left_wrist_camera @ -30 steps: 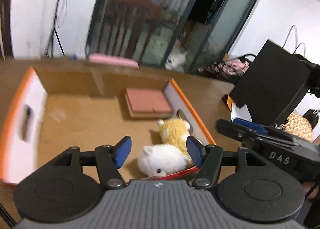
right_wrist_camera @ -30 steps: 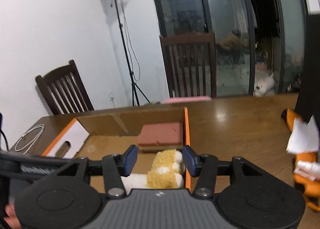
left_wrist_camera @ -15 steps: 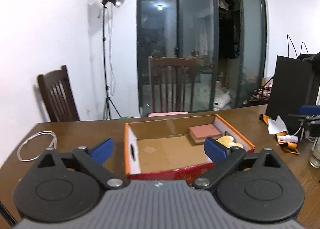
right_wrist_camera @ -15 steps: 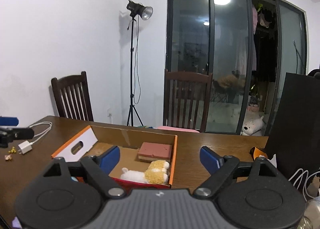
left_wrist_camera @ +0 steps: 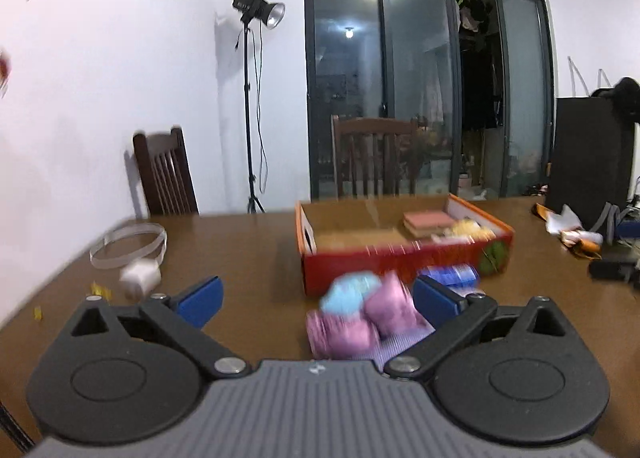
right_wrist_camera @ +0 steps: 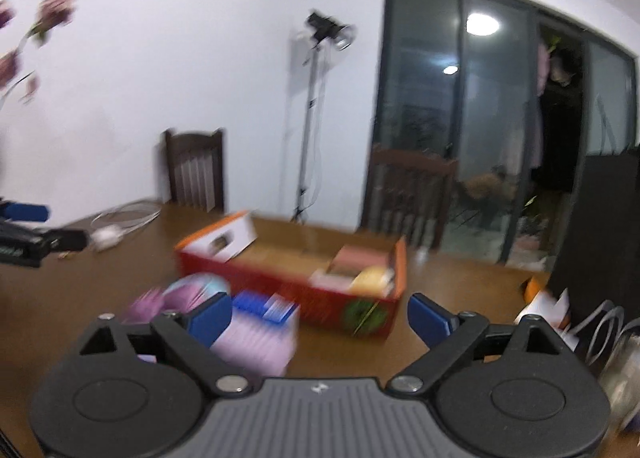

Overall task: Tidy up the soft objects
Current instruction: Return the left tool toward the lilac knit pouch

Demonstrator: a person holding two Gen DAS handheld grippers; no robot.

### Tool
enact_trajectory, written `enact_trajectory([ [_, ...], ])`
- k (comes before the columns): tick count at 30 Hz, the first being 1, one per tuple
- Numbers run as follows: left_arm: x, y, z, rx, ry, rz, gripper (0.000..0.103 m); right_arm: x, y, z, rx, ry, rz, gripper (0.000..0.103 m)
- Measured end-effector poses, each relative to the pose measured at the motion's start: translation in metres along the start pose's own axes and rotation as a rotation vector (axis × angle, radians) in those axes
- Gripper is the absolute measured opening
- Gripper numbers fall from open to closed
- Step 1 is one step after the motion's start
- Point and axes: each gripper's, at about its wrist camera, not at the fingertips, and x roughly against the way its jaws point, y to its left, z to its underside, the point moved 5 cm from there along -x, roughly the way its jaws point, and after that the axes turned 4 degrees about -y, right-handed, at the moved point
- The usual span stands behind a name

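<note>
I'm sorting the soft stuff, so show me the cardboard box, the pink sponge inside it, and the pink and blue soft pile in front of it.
cardboard box (left_wrist_camera: 404, 264), left wrist view, red front wall.
pink sponge (left_wrist_camera: 426, 219), left wrist view, top face.
pink and blue soft pile (left_wrist_camera: 362, 316), left wrist view, middle of pile.

Left gripper (left_wrist_camera: 316, 300) opening above blurred pink and blue soft objects (left_wrist_camera: 360, 318).

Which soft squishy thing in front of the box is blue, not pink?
The light blue soft ball is the one. It sits on top of the pile, by the red box. The two next to it, one and another, are pink-purple.
</note>
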Motion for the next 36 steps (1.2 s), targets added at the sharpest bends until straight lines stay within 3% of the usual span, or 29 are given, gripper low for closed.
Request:
enact_trajectory([
  [4,0.025,0.008,0.043,0.092,0.084,0.032,0.103,0.029,0.028,0.043,-0.029,0.024,-0.081,0.095],
  [8,0.016,0.017,0.068,0.103,0.174,-0.006,0.103,0.03,0.056,0.072,-0.035,0.104,-0.228,0.095],
  [11,0.007,0.021,0.073,0.078,0.189,-0.051,0.103,0.024,0.075,0.072,-0.027,0.114,-0.262,0.095],
  [15,-0.002,0.023,0.076,0.11,0.201,-0.025,0.103,0.011,0.105,0.073,-0.059,0.123,-0.385,0.095],
  [19,-0.014,0.024,0.074,0.15,0.223,0.0,0.103,-0.009,0.135,0.089,0.094,0.178,-0.352,0.085],
  [22,-0.023,0.022,0.074,0.172,0.23,0.024,0.103,-0.022,0.123,0.092,0.098,0.215,-0.287,0.082],
  [24,-0.029,0.018,0.076,0.159,0.235,0.025,0.103,-0.034,0.099,0.087,0.051,0.229,-0.208,0.082],
  [26,-0.036,0.014,0.078,0.141,0.246,0.027,0.103,-0.051,0.068,0.085,-0.006,0.245,-0.084,0.087],
  [30,-0.043,0.01,0.079,0.158,0.254,0.048,0.103,-0.063,0.021,0.073,-0.024,0.214,0.158,0.087],
  [32,-0.046,0.012,0.078,0.194,0.263,0.065,0.101,-0.055,0.015,0.059,-0.102,0.149,0.132,0.087],
  [34,-0.05,0.013,0.077,0.241,0.275,0.093,0.096,-0.054,0.023,0.05,-0.191,0.132,0.004,0.087],
  [36,-0.055,0.015,0.076,0.287,0.287,0.123,0.083,-0.066,0.037,0.048,-0.27,0.176,-0.142,0.084],
])
